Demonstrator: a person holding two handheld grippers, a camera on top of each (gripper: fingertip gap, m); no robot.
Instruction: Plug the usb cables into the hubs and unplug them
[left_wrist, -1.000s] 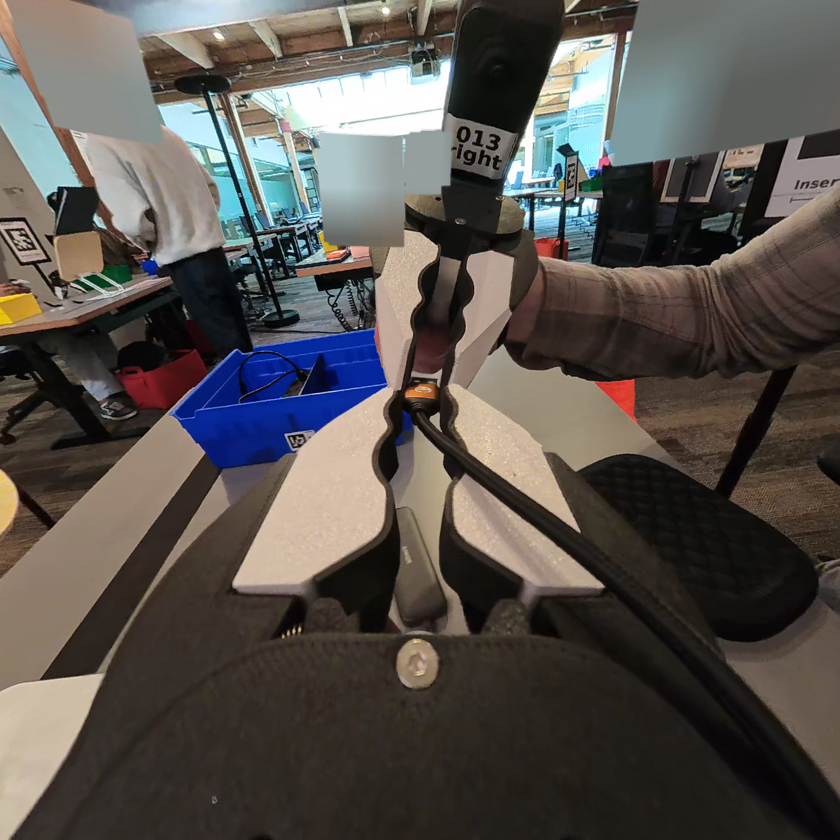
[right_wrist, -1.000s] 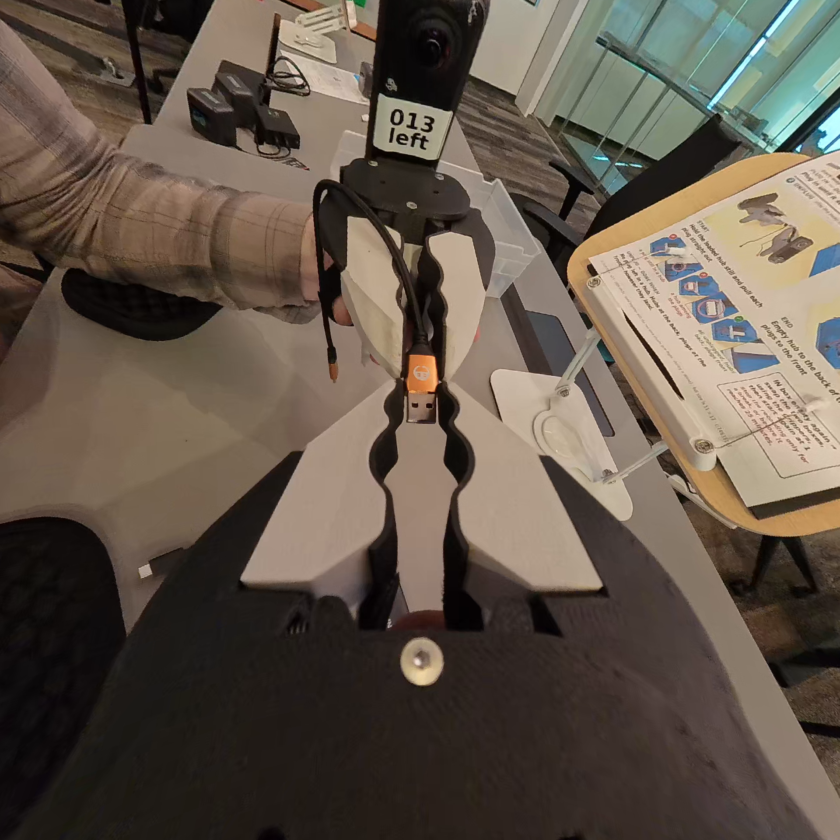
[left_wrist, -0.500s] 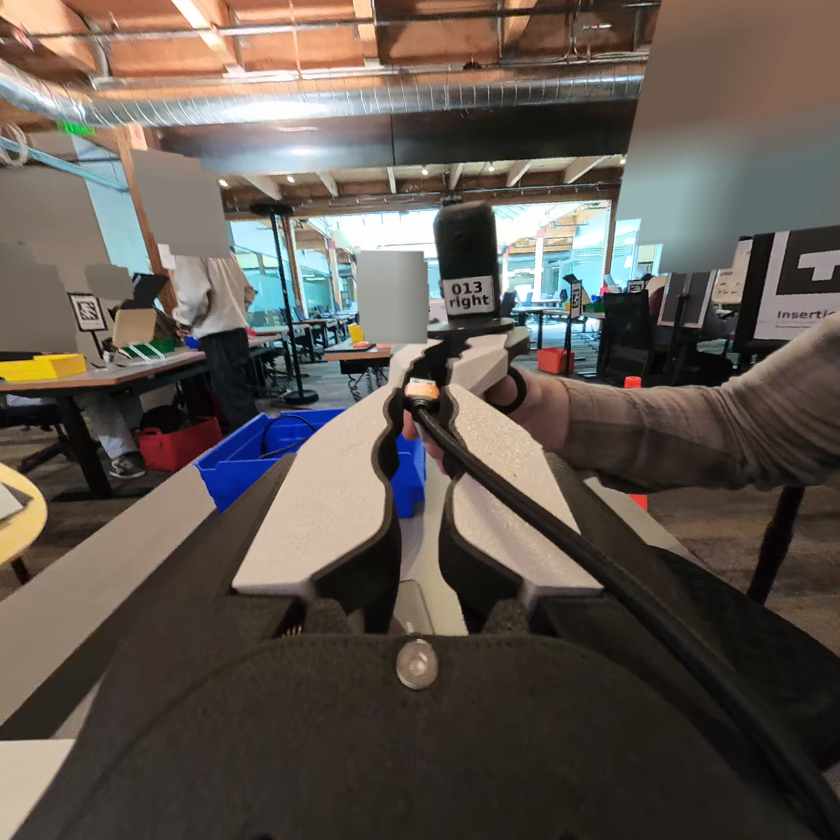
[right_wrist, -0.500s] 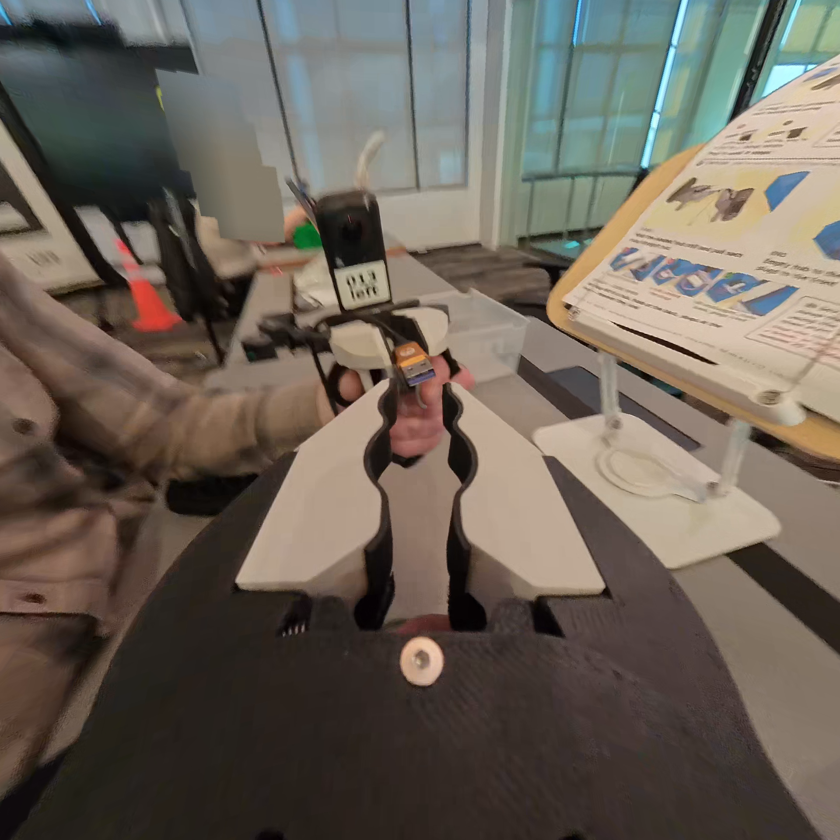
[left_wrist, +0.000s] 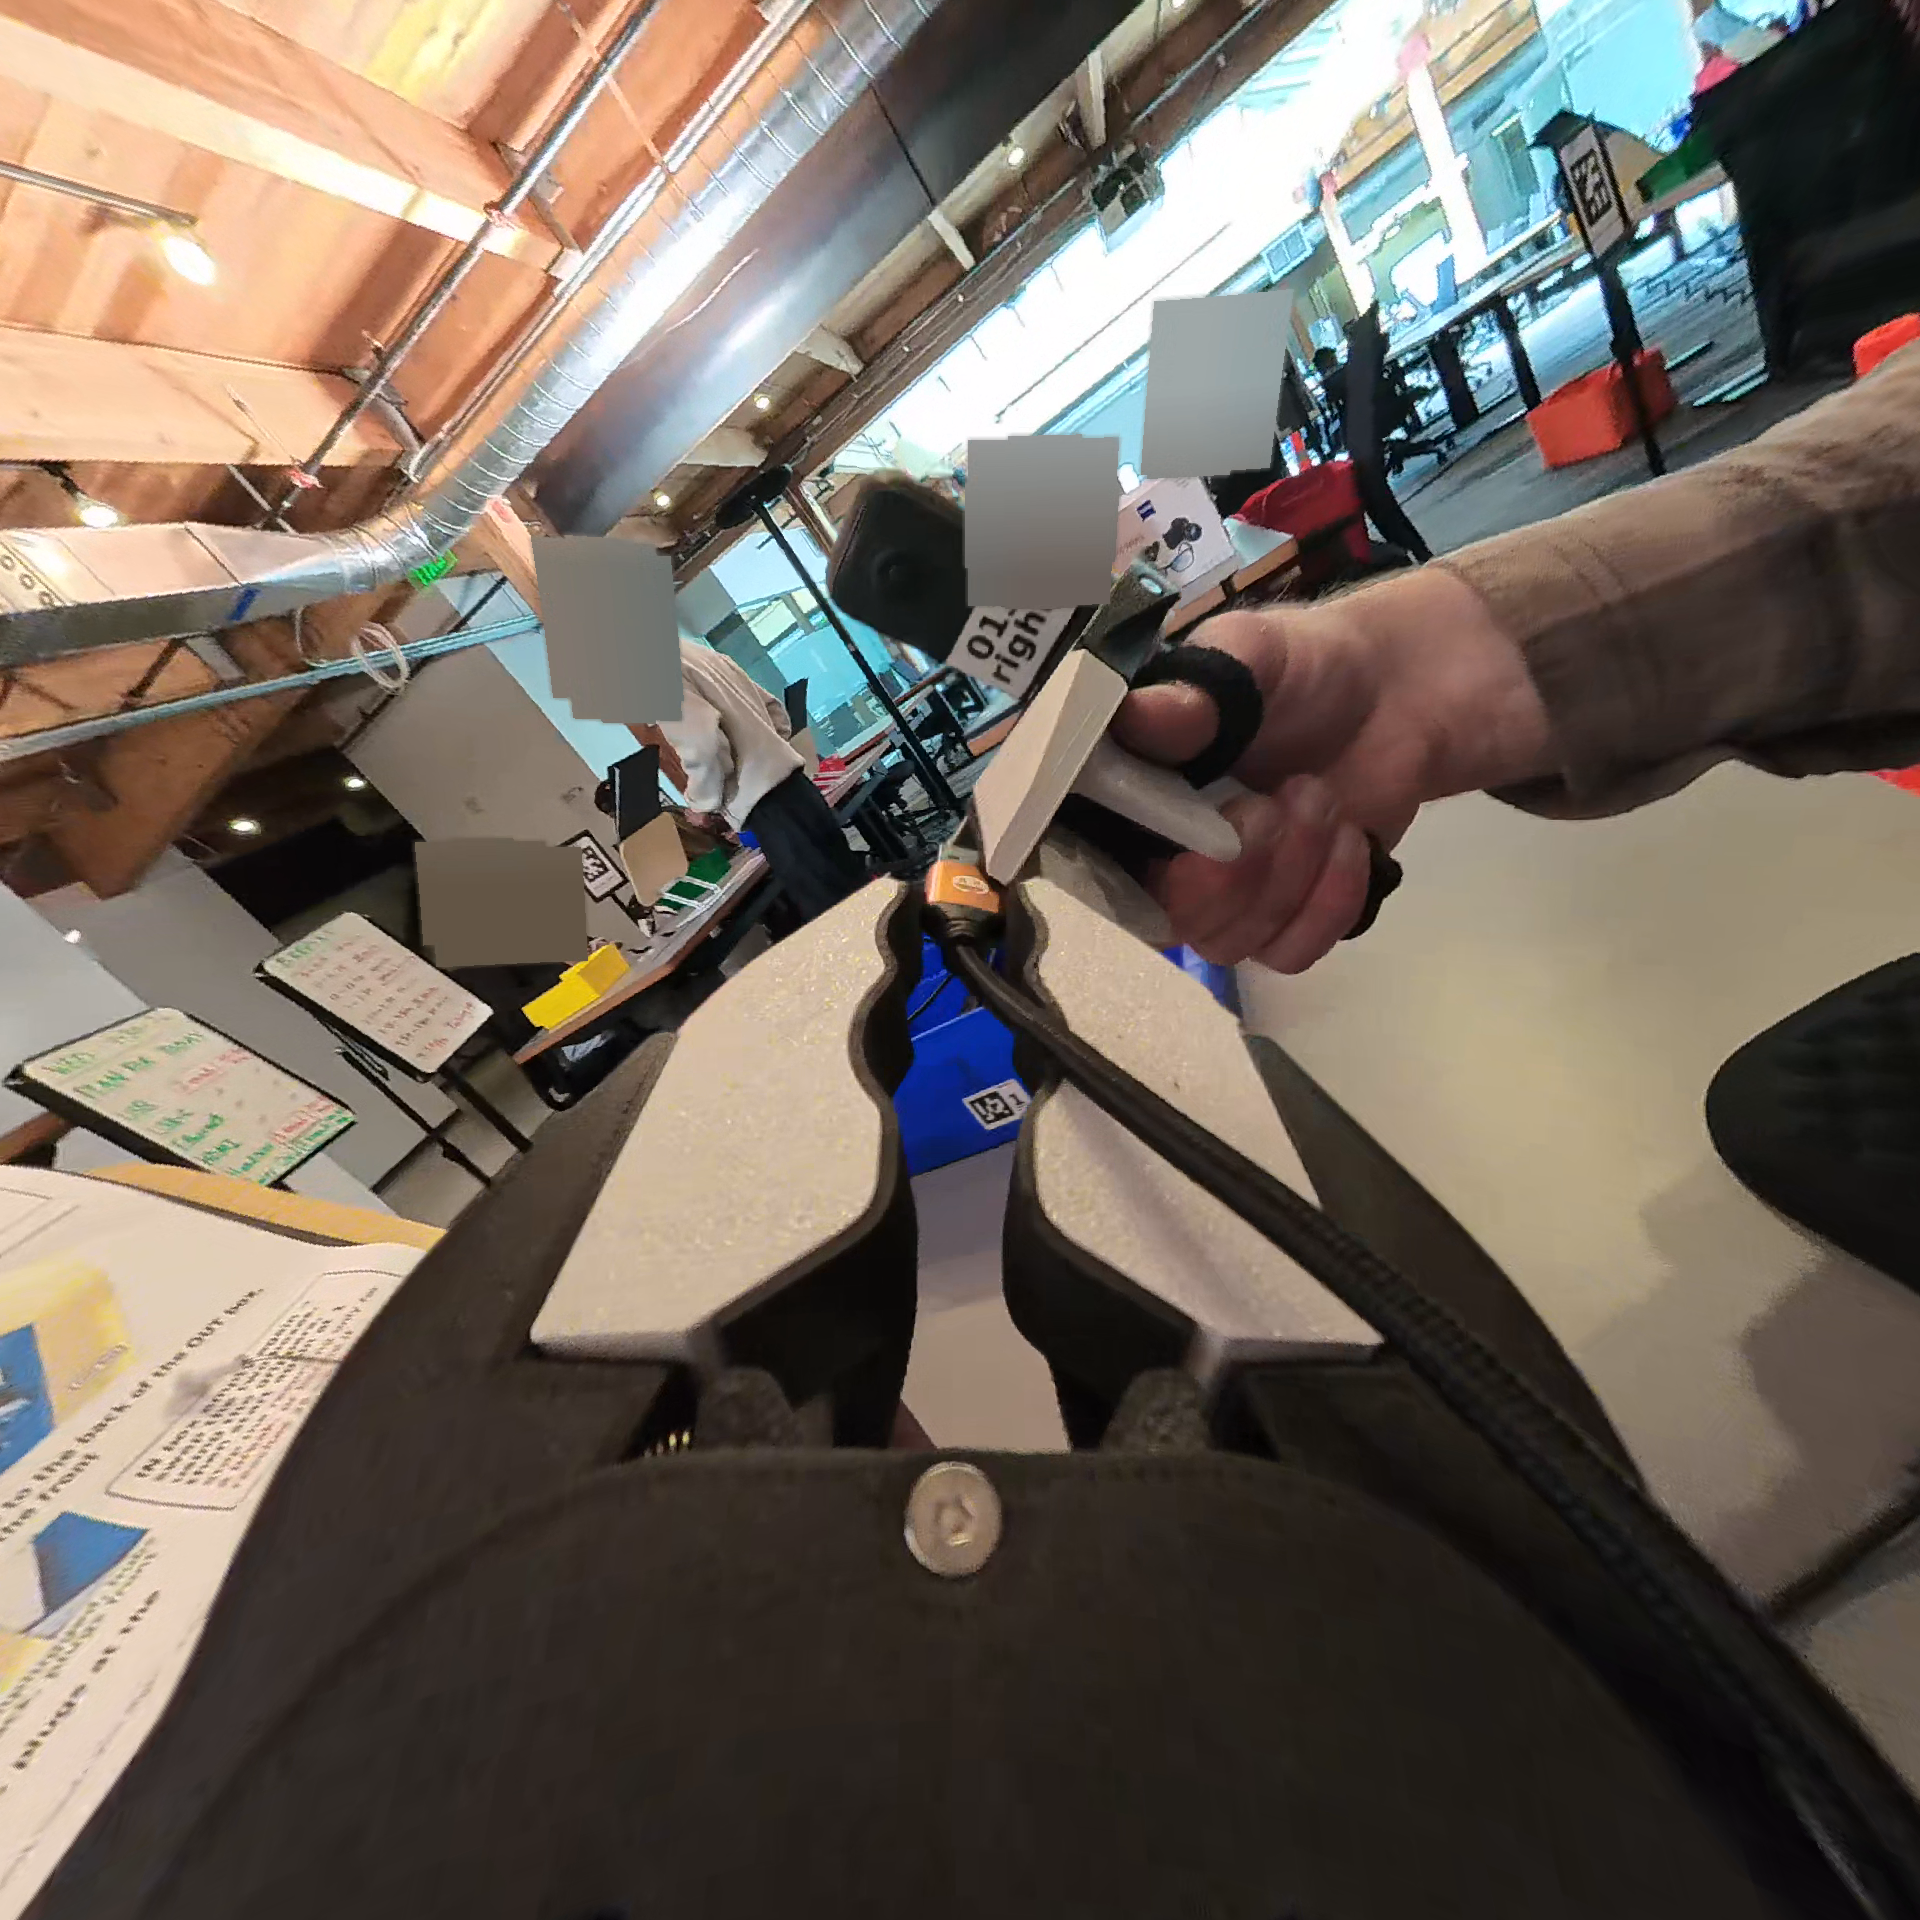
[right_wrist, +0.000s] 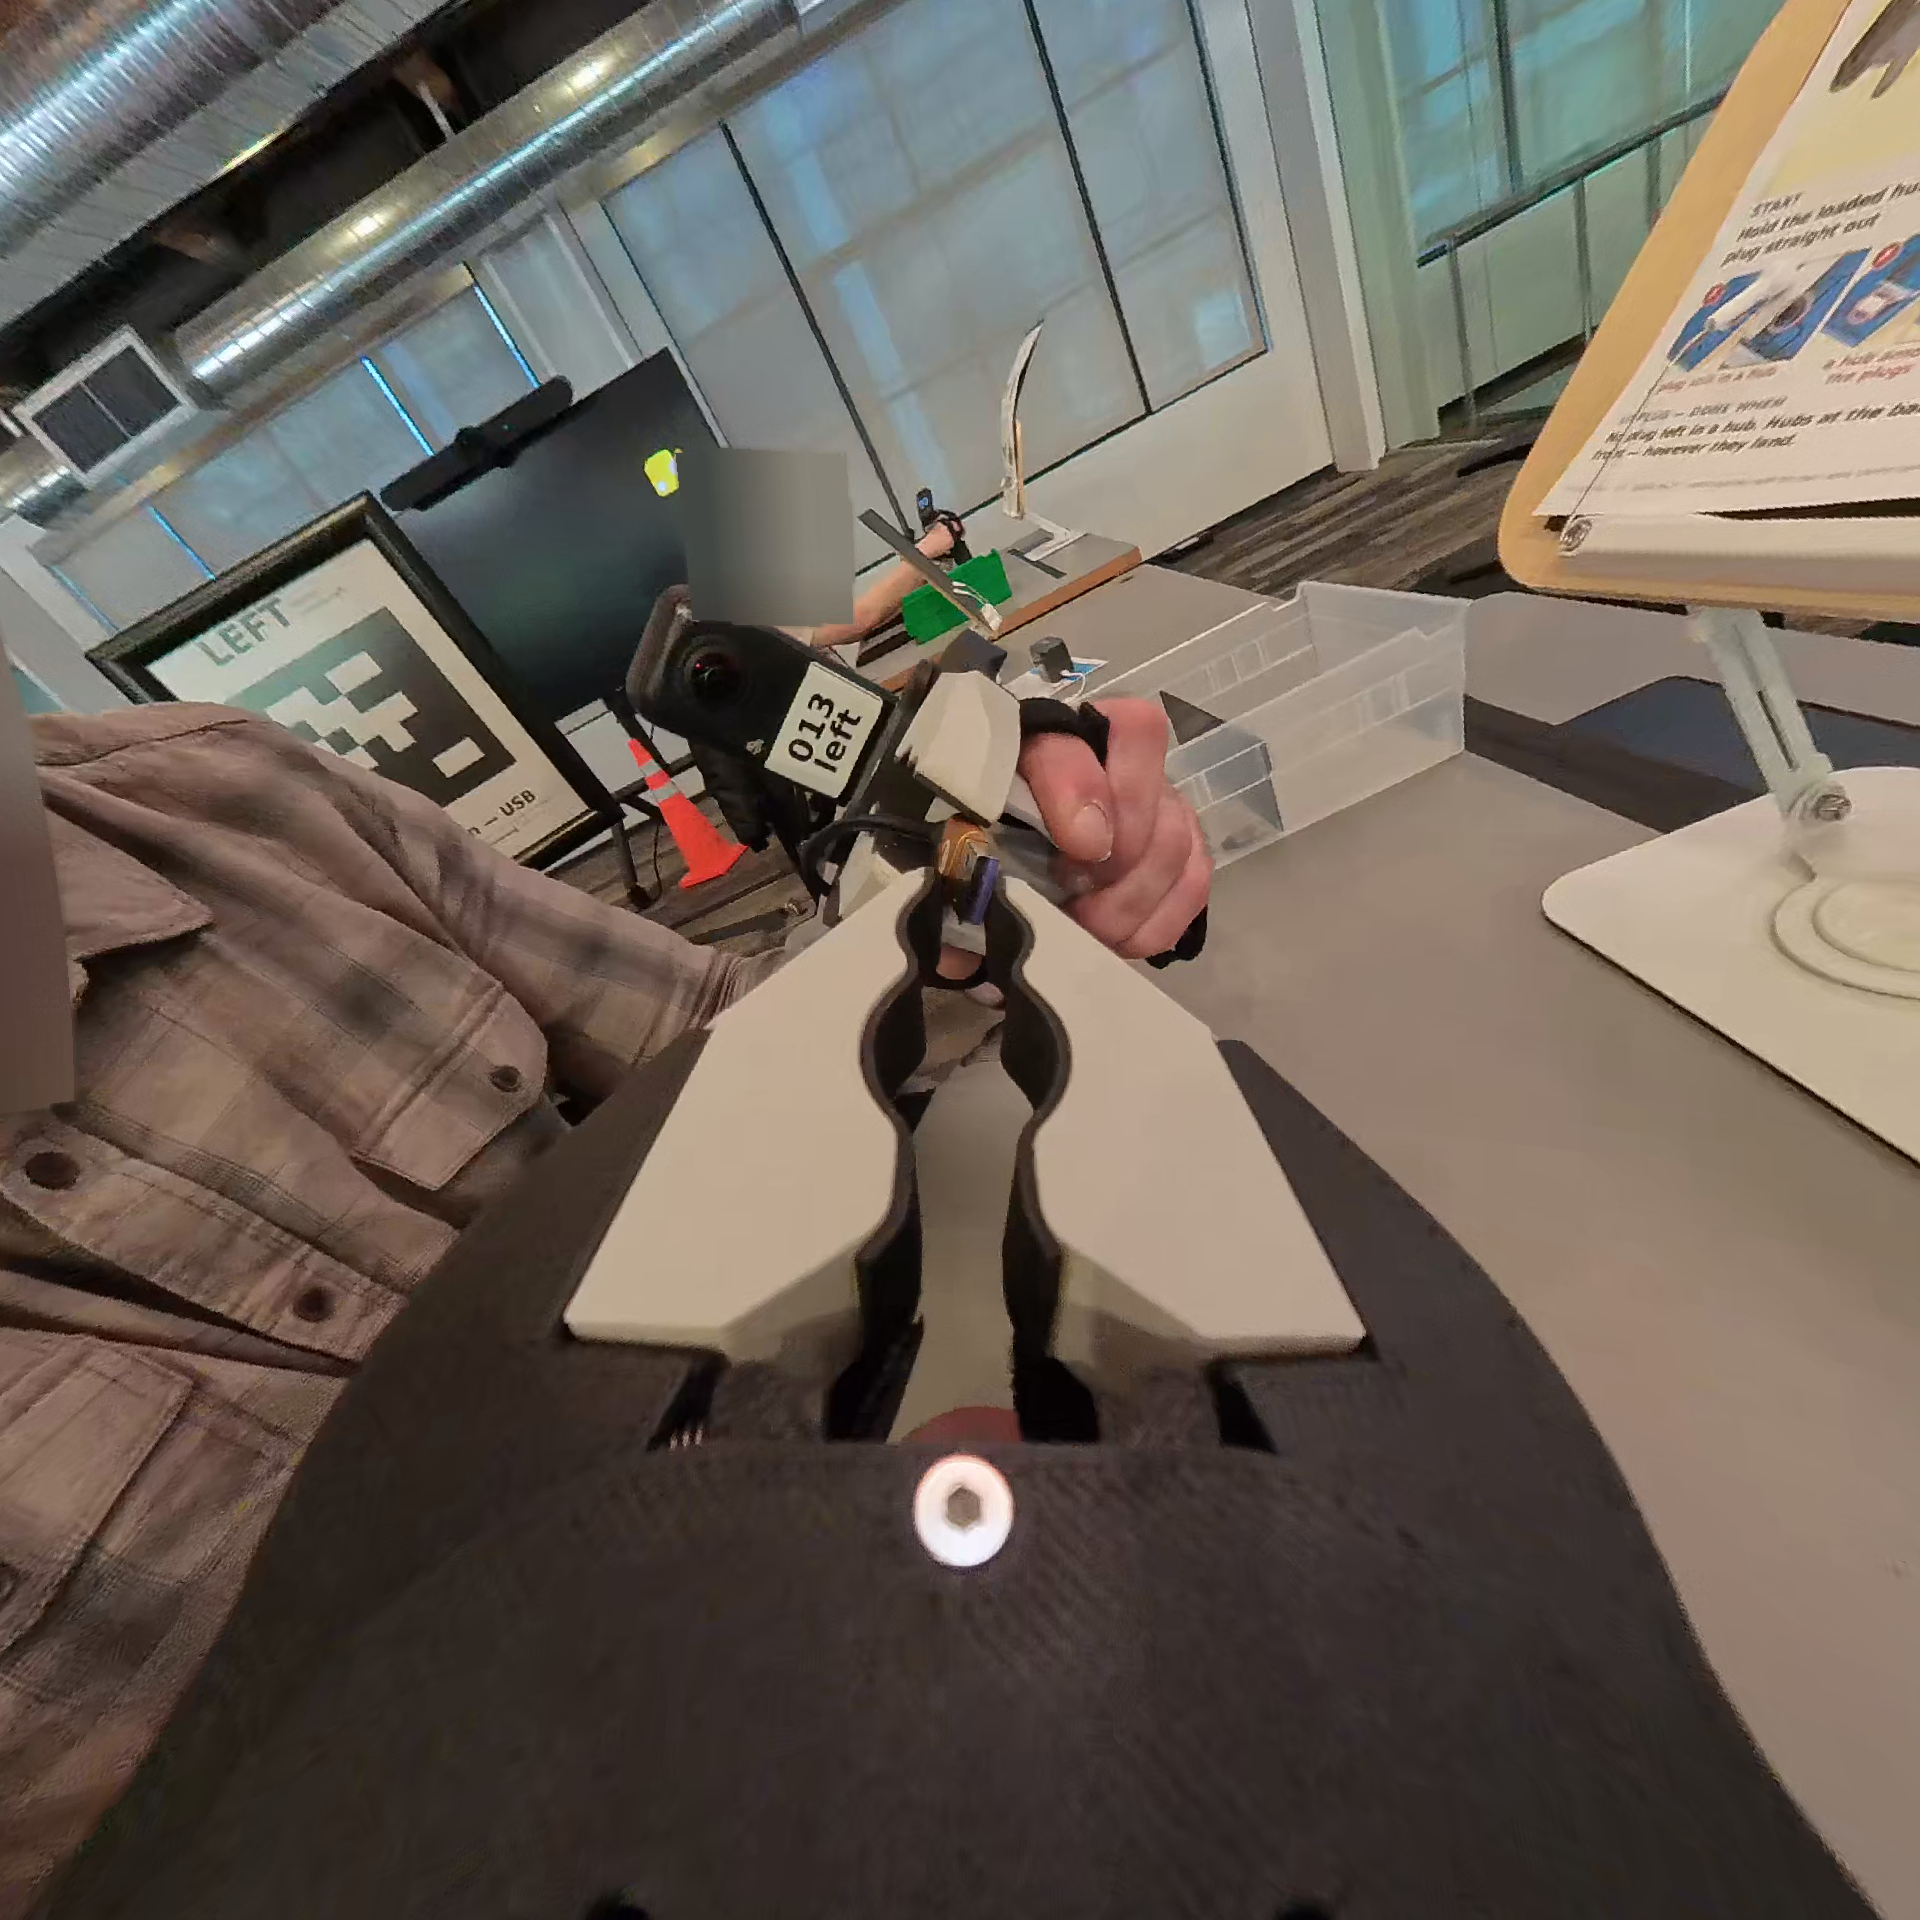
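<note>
While both tools are raised above the grey surface (left_wrist: 1558, 1039), the left tongs (left_wrist: 961, 914) are clamped on the orange plug (left_wrist: 961, 894) of a black USB cable (left_wrist: 1247, 1174), which trails back over the right-hand finger. The metal end of the plug projects past the fingertips toward the right tongs (right_wrist: 961, 914), whose tips sit just beside it. In the right wrist view the plug is blurred; the right tongs appear slightly parted, and contact with the plug cannot be confirmed. A blue bin (left_wrist: 956, 1070) stands on the surface beyond the left tongs. A clear plastic bin (right_wrist: 1340, 686) and a white stand (right_wrist: 1766, 914) carrying an instruction sheet (right_wrist: 1766, 343) occupy the surface to the right in the right wrist view.
</note>
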